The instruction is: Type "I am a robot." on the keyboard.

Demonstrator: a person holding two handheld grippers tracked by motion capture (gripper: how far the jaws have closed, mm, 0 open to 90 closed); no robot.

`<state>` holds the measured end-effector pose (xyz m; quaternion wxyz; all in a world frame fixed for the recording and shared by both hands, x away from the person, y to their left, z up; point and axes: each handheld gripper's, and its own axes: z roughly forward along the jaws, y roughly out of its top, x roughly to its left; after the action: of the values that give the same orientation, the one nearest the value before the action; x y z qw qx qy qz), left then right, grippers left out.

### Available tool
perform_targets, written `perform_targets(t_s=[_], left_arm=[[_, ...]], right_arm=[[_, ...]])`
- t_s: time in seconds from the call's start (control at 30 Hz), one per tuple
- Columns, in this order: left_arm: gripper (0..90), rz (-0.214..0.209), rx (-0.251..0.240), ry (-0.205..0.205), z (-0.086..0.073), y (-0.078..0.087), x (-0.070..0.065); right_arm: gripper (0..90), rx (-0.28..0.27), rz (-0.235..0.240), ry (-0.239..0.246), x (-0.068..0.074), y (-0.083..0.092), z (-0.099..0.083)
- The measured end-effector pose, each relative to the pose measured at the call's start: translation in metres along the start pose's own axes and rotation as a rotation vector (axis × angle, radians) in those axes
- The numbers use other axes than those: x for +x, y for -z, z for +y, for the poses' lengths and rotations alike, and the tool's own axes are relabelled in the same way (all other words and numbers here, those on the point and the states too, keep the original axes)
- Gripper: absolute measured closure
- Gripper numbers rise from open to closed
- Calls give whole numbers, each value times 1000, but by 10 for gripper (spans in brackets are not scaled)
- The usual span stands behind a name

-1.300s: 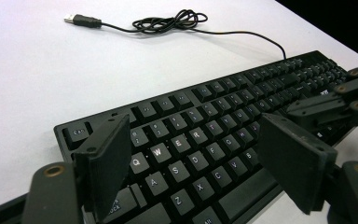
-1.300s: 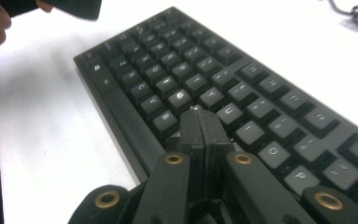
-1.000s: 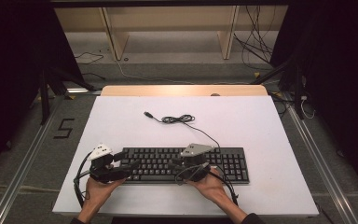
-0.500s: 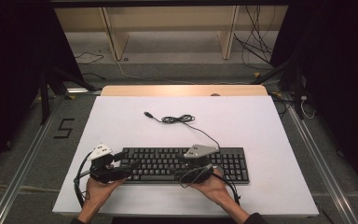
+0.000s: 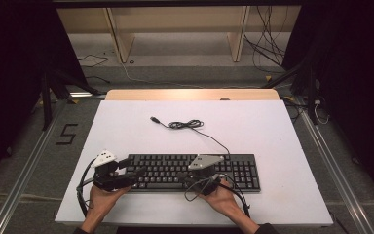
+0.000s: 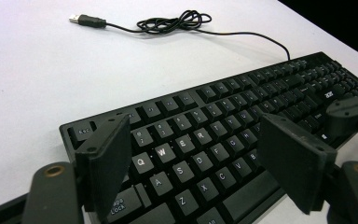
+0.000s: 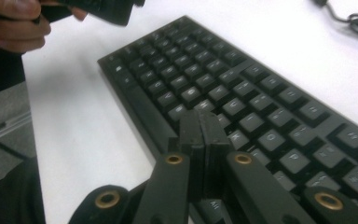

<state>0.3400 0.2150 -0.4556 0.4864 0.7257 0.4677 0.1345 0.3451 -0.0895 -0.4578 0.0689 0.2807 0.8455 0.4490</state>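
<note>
A black keyboard [image 5: 195, 170] lies near the front of the white table [image 5: 272, 131], and its cable [image 5: 185, 125] coils behind it to a loose USB plug [image 5: 153, 118]. My left gripper [image 5: 134, 168] hovers open over the keyboard's left end. Its pads [image 6: 107, 154] straddle the letter keys [image 6: 214, 140] without touching them. My right gripper [image 7: 203, 123] has just been closing and is now shut, pads pressed together with nothing between them. Its tip rests low over the bottom key row [image 7: 223, 84], near the keyboard's middle [image 5: 182, 178].
The right gripper [image 6: 354, 112] shows at the edge of the left gripper view; the left hand [image 7: 14, 23] shows in the right gripper view. A wooden strip [image 5: 192, 94] borders the table's far edge. Shelving and floor cables [image 5: 268, 53] lie beyond.
Both hands stay where they were. The keyboard and its cable have not shifted.
</note>
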Motion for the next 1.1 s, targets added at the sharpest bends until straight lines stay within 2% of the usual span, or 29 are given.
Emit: perform_targets(t_s=[0.43,0.77,1.0,1.1], left_arm=[[261,0,2,2,0,0,1],[263,-1,7,1,0,0,1],[263,-1,8,2,-1,0,1],[263,-1,7,1,-1,0,1]], right_arm=[[900,64,9,16,5,-14,-5],[900,129,-19,38,5,-25,-11],[900,131,-39,62,8,-26,-12],[900,131,-33,48,7,-25,-11]])
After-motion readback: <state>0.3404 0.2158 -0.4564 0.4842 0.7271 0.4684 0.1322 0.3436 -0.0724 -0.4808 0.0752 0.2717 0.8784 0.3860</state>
